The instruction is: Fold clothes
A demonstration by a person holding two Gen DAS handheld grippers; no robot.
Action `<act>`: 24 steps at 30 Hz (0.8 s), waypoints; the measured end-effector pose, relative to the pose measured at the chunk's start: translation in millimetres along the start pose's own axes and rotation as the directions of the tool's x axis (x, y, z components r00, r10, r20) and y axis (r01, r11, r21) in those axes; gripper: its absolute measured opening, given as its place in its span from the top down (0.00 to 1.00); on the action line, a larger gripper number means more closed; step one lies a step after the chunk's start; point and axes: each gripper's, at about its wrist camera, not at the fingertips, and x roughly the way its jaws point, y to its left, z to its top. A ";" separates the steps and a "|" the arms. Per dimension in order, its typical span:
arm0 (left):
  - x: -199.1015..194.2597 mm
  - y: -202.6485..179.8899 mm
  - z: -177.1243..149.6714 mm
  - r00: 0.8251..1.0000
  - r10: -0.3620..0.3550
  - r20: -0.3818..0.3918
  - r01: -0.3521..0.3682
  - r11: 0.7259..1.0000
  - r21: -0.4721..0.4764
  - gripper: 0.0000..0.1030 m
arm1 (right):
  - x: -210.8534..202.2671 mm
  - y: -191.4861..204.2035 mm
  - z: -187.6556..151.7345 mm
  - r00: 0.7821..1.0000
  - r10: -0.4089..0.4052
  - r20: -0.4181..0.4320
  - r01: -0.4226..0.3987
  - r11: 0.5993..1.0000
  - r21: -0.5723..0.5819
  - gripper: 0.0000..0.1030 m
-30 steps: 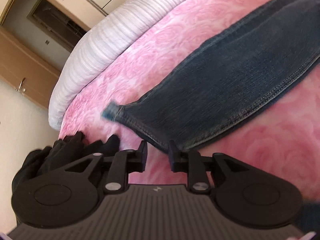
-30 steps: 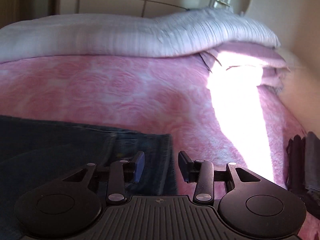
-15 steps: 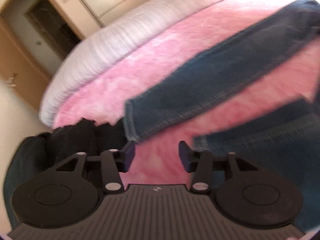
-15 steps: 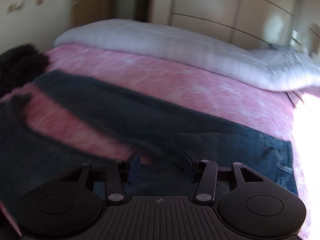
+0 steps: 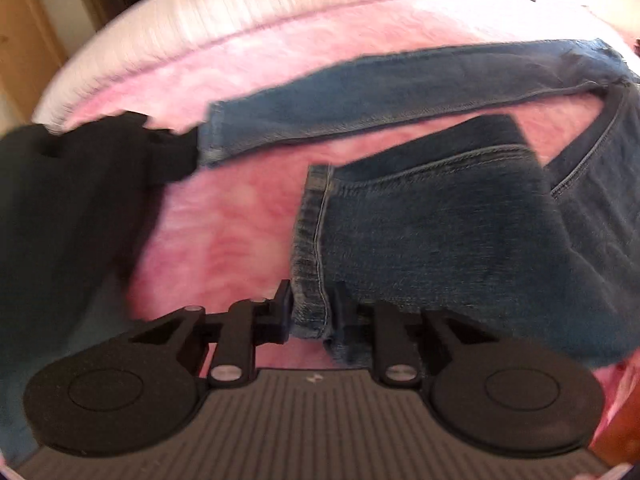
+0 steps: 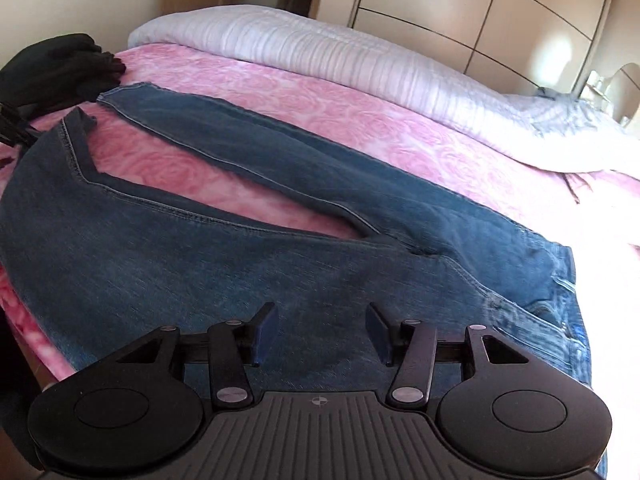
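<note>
The bed has a pink rose cover. Blue jeans lie flat on it, legs spread apart. A white quilt sits along the far side. Black clothes lie by the leg ends.

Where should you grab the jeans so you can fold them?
Probably at the hem of the near leg, coming in from its open end. That edge is thin, flat and free on the pink blanket, and the left gripper already straddles it.
</note>
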 end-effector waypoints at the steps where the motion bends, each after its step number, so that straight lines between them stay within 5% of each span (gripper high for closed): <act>1: -13.3 2.5 -7.0 0.999 0.046 0.008 -0.046 0.999 0.003 0.86 | -3.0 0.2 -1.0 1.000 -0.001 0.004 0.001 1.000 -0.002 0.49; 3: -34.2 8.6 -26.6 0.995 0.103 -0.009 -0.103 0.995 -0.013 0.86 | -9.0 0.8 -3.2 1.000 0.001 0.012 -0.001 1.000 -0.007 0.49; 9: -35.8 7.7 -73.1 0.993 0.086 -0.084 -0.093 0.993 -0.078 0.84 | -13.2 8.6 -20.1 0.999 0.042 -0.011 -0.042 0.999 -0.008 0.48; 18: -53.8 -5.4 -73.8 0.978 0.181 -0.101 -0.182 0.983 0.001 0.84 | -17.4 0.6 -68.6 0.991 0.022 -0.131 -0.020 1.000 0.018 0.46; 24: -71.5 -12.9 -53.3 0.973 0.223 -0.052 -0.220 0.974 0.056 0.74 | -31.0 -27.5 -79.9 0.993 -0.042 -0.106 0.051 0.995 0.090 0.46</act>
